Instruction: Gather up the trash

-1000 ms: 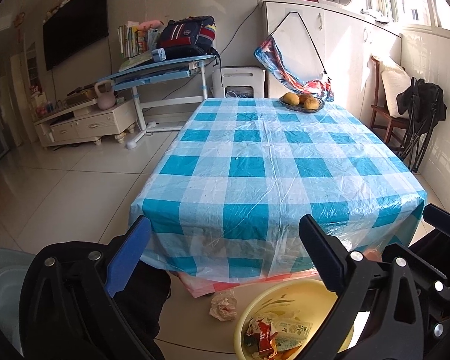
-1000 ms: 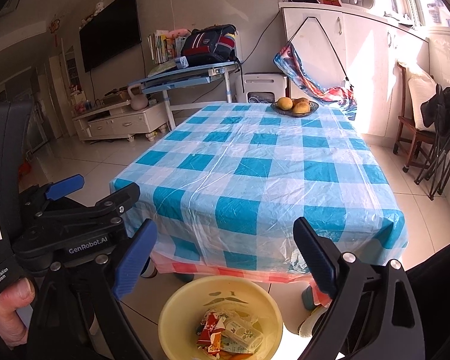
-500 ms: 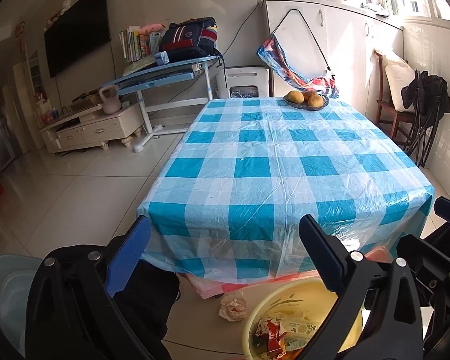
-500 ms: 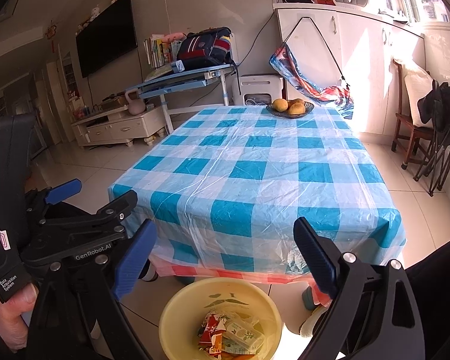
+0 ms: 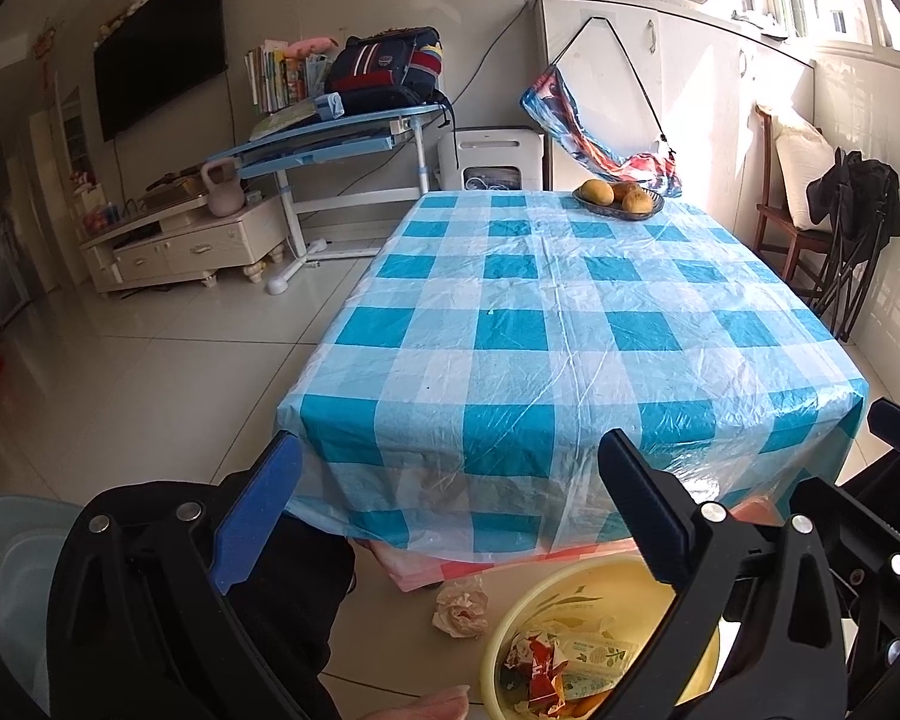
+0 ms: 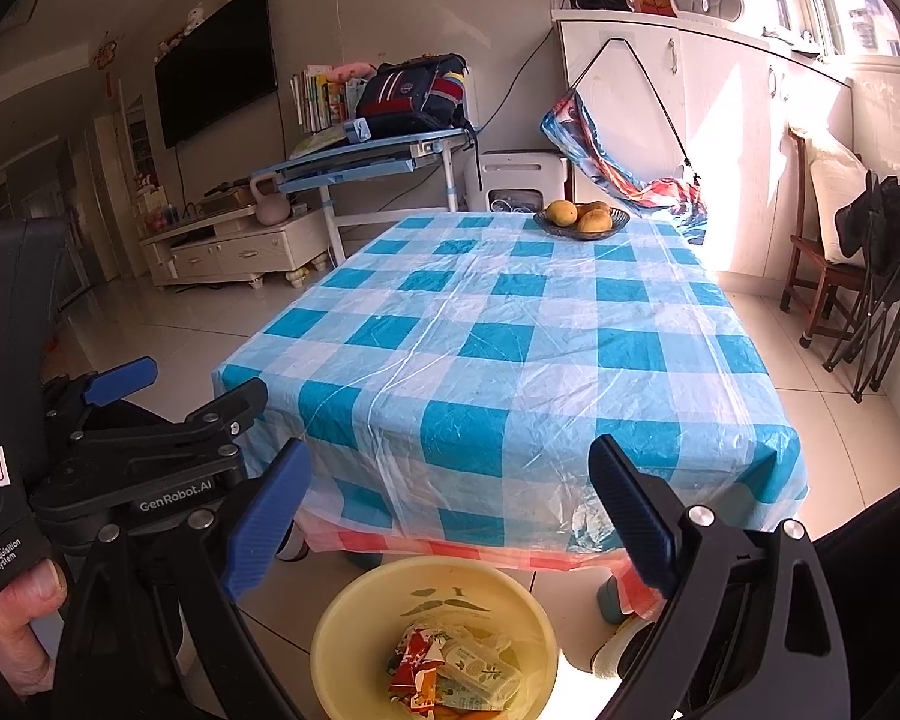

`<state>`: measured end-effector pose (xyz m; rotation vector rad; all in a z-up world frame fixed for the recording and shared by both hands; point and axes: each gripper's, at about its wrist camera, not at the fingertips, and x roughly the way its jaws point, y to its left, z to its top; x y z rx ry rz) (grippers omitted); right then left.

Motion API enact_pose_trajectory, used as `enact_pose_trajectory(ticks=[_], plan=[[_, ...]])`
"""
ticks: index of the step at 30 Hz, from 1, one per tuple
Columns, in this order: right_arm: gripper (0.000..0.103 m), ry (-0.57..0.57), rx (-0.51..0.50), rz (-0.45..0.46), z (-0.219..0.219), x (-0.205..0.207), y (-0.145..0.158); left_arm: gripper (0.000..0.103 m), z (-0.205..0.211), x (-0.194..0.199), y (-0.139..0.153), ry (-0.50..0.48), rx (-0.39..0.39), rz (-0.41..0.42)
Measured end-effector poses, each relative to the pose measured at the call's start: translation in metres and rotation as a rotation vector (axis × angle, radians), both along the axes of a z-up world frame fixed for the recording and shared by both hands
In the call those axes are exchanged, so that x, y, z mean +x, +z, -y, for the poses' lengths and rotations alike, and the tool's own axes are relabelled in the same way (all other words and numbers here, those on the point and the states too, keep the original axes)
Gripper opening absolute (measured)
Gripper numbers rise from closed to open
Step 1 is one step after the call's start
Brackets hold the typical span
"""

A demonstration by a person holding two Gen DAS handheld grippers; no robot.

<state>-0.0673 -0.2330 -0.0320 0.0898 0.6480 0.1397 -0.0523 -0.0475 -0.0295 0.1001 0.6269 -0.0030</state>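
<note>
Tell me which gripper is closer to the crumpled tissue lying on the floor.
Left. The crumpled tissue lies just below the open left gripper, beside the yellow bin. The right gripper hangs over the bin; its view doesn't show the tissue.

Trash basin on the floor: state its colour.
Pale yellow basin, clearest in the right wrist view.

The left gripper (image 5: 447, 501) and right gripper (image 6: 450, 501) are matte black frames with silver screws, each carrying one blue ribbed pad and one black finger. White lettering reads "GenRobot.AI" and "Data Acquisition System".
</note>
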Motion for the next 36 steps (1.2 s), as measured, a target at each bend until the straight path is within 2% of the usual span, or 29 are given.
enact_pose_trajectory(ticks=[12,19,36], plan=[[0.090,0.001,-0.009,0.002,0.0000,0.0006,0.0004,0.096,0.0004,0.0004,-0.0002,0.003,0.002,-0.001],[0.091,0.002,-0.011,0.003,-0.0010,0.0003,-0.0002,0.096,0.0004,-0.0001,-0.0023,0.011,0.037,0.005],[0.091,0.007,-0.019,-0.004,-0.0021,0.0005,-0.0033,0.096,0.0014,-0.0006,-0.0031,0.006,0.037,0.002]])
